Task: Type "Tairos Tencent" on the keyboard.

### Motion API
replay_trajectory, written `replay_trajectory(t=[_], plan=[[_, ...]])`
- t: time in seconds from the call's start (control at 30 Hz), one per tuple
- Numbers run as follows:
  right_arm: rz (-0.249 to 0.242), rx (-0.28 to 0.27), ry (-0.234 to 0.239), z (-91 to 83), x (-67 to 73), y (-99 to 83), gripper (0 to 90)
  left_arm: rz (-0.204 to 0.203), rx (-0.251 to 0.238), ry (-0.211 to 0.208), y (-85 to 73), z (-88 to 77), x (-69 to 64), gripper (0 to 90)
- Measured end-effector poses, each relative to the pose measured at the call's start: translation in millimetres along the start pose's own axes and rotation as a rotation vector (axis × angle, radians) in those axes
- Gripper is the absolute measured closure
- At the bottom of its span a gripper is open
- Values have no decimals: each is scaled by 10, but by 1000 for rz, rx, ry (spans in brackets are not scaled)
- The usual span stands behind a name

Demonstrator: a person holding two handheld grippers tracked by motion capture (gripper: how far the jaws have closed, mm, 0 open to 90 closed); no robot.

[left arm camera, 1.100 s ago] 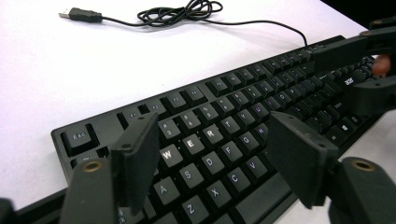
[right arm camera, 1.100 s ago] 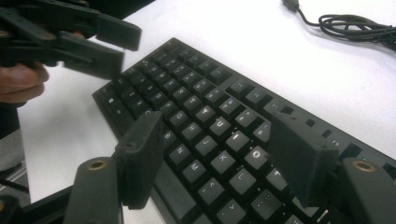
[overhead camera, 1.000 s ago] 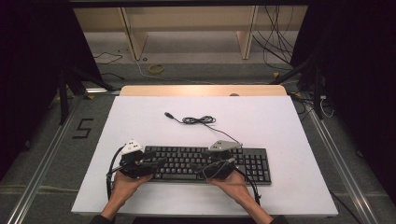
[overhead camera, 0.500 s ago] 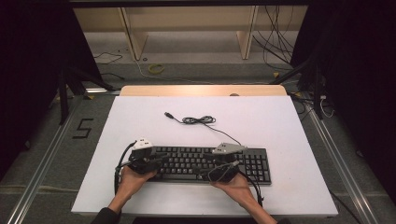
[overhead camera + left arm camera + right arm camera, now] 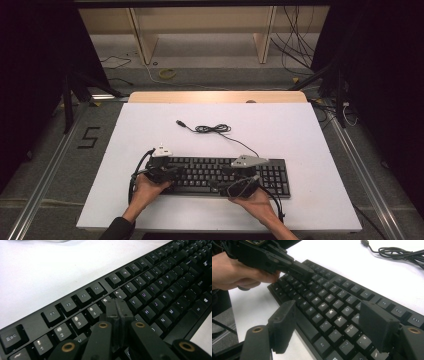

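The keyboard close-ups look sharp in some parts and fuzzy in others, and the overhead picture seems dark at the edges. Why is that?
High view: light falls on the white table, the surroundings go near black. Left gripper view: the keyboard softens toward its far end, and the shut left claw blurs at the bottom edge. Right gripper view: the open right claw is soft, the middle keys sharper, with glare on the cable area.

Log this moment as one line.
left hand-held gripper: just closed, empty, over keyboard | right hand-held gripper: open above keys
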State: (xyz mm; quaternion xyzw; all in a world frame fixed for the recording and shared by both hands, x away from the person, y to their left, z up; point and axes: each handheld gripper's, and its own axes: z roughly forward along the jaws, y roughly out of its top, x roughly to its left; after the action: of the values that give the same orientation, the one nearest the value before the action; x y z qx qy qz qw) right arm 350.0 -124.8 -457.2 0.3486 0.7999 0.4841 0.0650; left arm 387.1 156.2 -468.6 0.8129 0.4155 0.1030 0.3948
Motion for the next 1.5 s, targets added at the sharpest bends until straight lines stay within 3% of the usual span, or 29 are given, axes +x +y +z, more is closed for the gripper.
replay_trajectory(t=[0.5,0.9,1.17,1.5], plan=[[-6,-1,0,-22,6,-7,311,-5,35,9,-18,73,12,891],[-5,-10,-14,-31,-12,5,311,-4,20,7,-35,74,8,889],[4,-28,-34,-36,-58,39,315,-39,-34,-33,-27,-32,46,763],[5,-21,-44,30,-79,81,341,-51,-116,-76,-59,-166,56,482]])
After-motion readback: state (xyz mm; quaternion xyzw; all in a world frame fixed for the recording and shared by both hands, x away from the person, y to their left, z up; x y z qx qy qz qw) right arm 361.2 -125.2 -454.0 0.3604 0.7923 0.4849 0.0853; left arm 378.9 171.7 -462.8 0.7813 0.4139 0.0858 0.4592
